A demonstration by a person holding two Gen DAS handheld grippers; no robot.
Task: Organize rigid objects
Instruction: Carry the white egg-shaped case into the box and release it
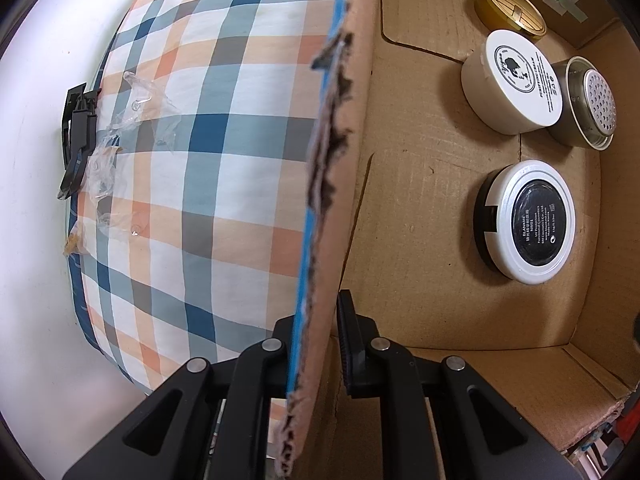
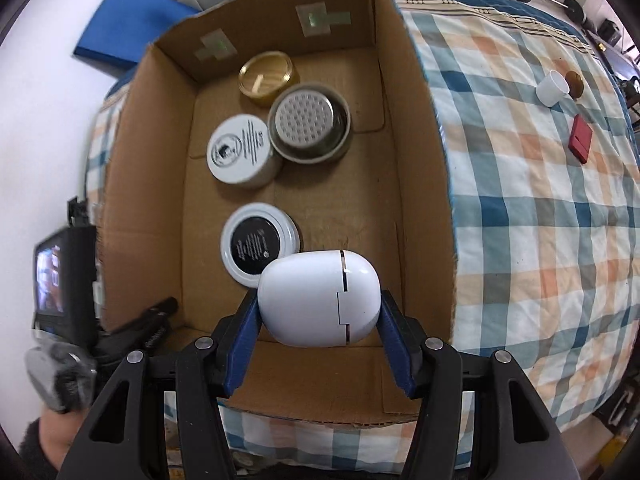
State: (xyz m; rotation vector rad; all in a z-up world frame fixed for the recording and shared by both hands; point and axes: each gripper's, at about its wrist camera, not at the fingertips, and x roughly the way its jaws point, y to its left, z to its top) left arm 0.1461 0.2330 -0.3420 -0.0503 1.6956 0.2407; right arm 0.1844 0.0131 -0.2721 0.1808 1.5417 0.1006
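Observation:
My right gripper (image 2: 318, 312) is shut on a white egg-shaped case (image 2: 318, 300) and holds it over the near end of an open cardboard box (image 2: 420, 184). In the box lie a black-and-white compact (image 2: 258, 250), a white jar (image 2: 240, 154), a metal perforated tin (image 2: 308, 126) and a gold tin (image 2: 266, 76). My left gripper (image 1: 316, 344) is shut on the box's left wall (image 1: 332, 184). Its view shows the compact (image 1: 528, 222), white jar (image 1: 514, 80), metal tin (image 1: 586, 104) and gold tin (image 1: 510, 10).
The box stands on a checked blanket (image 2: 540, 200). On the blanket to the right lie a white cup (image 2: 552, 86), a brown round piece (image 2: 575, 82) and a red flat case (image 2: 580, 138). Clear plastic wrap (image 1: 120, 136) and a black clip (image 1: 78, 140) lie left of the box.

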